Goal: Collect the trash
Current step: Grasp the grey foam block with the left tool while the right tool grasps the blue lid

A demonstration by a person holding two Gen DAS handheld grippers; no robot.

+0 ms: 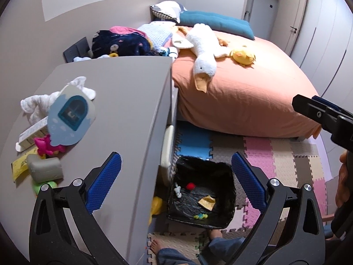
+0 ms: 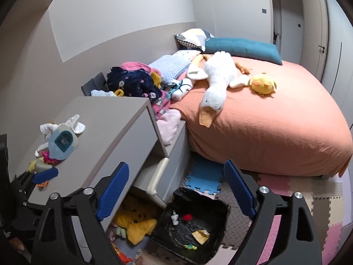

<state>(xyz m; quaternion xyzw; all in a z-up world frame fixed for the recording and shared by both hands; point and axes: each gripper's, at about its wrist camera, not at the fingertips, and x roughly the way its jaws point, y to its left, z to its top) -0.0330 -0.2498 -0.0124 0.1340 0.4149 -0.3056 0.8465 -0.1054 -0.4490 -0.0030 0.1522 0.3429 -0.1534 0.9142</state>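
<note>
A bin lined with a black bag (image 1: 205, 167) stands on the floor beside the grey dresser (image 1: 123, 101). Inside lie a red ball (image 1: 190, 185), a white scrap (image 1: 177, 191), a yellow paper (image 1: 207, 202) and a green-yellow bit (image 1: 200, 216). My left gripper (image 1: 176, 161) hangs open above the bin and the dresser's edge, with nothing between its blue pads. My right gripper (image 2: 176, 165) is open over the same bin (image 2: 198, 201), also holding nothing. On the dresser top sit a yellow slip (image 1: 18, 167), a grey block (image 1: 45, 169), a pink toy (image 1: 45, 145) and a small box (image 1: 33, 133).
A bed with an orange sheet (image 1: 242, 101) carries a goose plush (image 1: 203, 44) and a yellow chick (image 1: 242, 55). Coloured foam mats (image 1: 275, 154) cover the floor. An open drawer holds a yellow plush (image 2: 134, 223). The person's bare foot (image 1: 154, 246) is just below the bin.
</note>
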